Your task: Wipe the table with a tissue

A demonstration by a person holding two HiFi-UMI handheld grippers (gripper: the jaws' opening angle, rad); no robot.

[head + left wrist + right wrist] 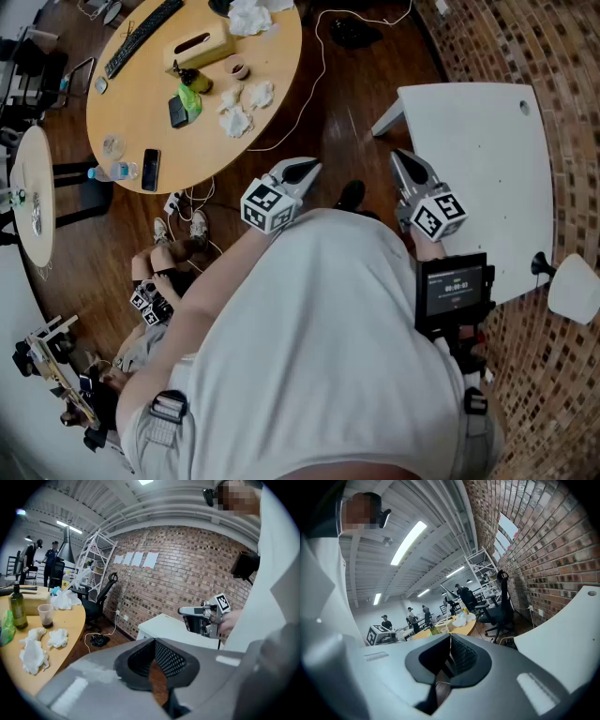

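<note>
The round wooden table (127,98) lies at the upper left of the head view, well away from both grippers. On it are a tissue box (199,45) and crumpled white tissues (234,122), which show again as tissues (33,656) in the left gripper view. My left gripper (307,169) is held close to the body over the wooden floor, jaws together and empty. My right gripper (401,159) hovers beside the white table (478,150), also shut with nothing in it. The left gripper view shows the right gripper (182,611) in front of the brick wall.
On the round table lie a keyboard (141,36), two phones (150,169), a green bottle (190,92) and a cup (238,69). A white cable (314,70) trails across the floor. A second small round table (33,192) stands far left. A person sits on the floor at lower left.
</note>
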